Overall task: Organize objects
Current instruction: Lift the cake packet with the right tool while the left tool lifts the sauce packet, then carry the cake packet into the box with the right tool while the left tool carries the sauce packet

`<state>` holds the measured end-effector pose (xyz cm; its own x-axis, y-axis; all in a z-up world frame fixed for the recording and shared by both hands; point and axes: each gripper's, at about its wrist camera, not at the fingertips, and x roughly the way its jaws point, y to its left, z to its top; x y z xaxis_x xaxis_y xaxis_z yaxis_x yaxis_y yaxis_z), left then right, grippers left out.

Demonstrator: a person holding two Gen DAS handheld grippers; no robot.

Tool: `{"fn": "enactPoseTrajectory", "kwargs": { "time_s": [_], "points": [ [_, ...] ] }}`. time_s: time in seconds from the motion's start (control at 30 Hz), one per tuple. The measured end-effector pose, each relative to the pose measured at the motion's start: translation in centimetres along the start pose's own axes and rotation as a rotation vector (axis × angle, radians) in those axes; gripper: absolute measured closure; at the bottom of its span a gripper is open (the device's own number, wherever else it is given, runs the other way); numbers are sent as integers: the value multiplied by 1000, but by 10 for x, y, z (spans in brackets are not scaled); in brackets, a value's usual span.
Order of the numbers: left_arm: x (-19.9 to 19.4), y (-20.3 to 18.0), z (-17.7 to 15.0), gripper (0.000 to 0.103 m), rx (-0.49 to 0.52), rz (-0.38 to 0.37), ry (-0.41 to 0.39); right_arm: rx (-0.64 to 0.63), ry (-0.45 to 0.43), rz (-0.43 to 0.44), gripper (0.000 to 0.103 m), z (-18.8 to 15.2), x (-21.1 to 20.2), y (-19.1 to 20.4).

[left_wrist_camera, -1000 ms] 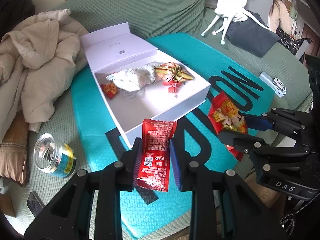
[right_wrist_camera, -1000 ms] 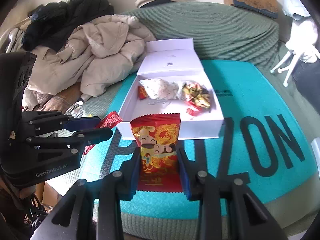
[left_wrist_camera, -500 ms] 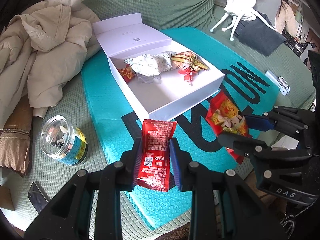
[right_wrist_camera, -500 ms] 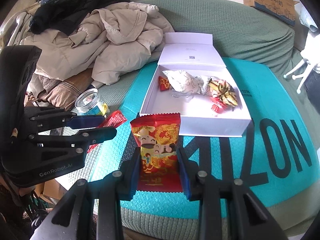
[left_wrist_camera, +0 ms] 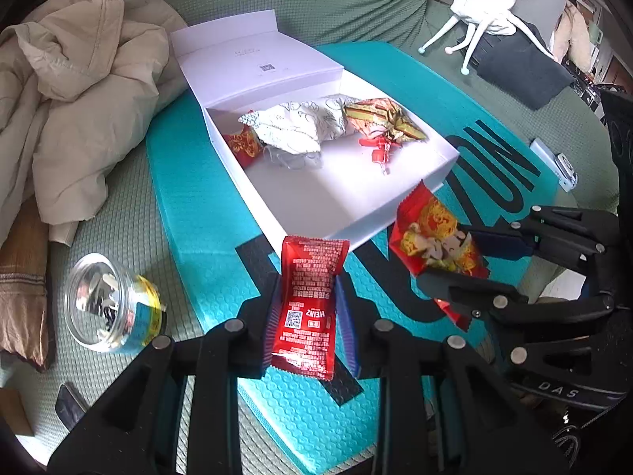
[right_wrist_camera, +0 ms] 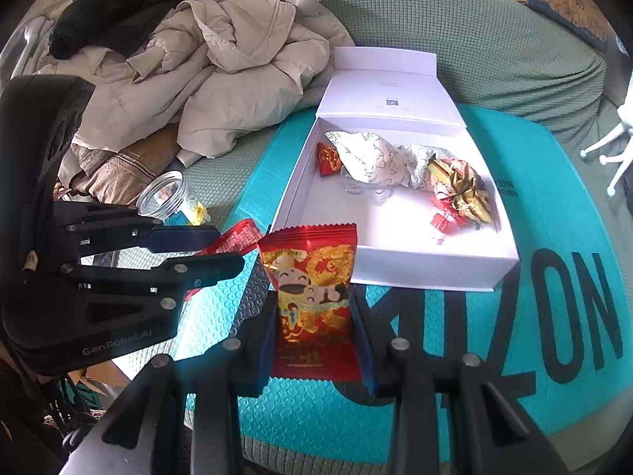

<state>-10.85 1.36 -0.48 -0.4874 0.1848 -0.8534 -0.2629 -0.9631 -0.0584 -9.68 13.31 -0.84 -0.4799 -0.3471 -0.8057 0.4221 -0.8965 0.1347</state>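
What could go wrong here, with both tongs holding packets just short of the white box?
The left tongs and right tongs sit close together, so they might collide near the white box. The ketchup packet is pinched only at its edges and could slip. The snack packet may land on the crowded far end.

left gripper (left_wrist_camera: 309,312): black linkage arms, silver rivets, blue ribbed pads; "GenRobot.AI" is printed in white on its body | right gripper (right_wrist_camera: 315,322): same black arms, silver rivets, blue pads; "DAS" is printed on its housing, a black cable seen near it
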Motion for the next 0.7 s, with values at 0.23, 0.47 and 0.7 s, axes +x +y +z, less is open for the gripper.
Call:
{"fn": "enactPoseTrajectory", "kwargs": {
  "time_s": [0.23, 0.47, 0.7],
  "points": [
    [8, 3, 21, 77, 8, -12, -6, -9, 7, 12, 68, 15, 6, -9],
    [17, 6, 42, 77, 8, -10, -23, -17, 11, 16, 68, 29, 12, -20],
    [26, 11, 61, 77, 8, -16, -31, -27, 9, 20, 68, 48, 16, -32]
  ]
}}
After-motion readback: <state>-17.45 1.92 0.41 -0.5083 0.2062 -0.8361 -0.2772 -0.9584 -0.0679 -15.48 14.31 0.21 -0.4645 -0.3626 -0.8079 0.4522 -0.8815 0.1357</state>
